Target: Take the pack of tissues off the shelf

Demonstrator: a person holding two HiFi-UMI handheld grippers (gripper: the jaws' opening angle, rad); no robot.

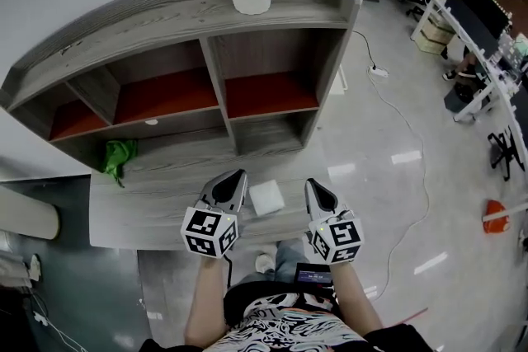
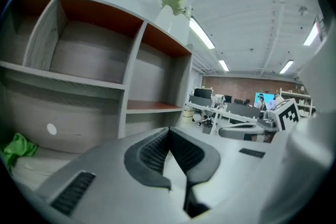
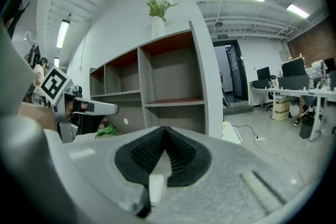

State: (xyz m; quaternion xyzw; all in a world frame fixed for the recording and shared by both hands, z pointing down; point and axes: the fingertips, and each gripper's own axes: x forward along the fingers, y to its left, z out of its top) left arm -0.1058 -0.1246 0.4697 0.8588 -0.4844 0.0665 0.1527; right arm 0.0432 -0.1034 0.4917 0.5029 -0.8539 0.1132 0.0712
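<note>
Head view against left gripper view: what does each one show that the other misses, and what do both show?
Only the head view: the white tissue pack lying on the lower ledge, and the person's torso. Only the left gripper view: the ceiling lights, the plant's leaves, and the left tongs with jaws together, empty. Both: the shelf, the green cloth and the right tongs.

No writing, label or number can be read.
</note>
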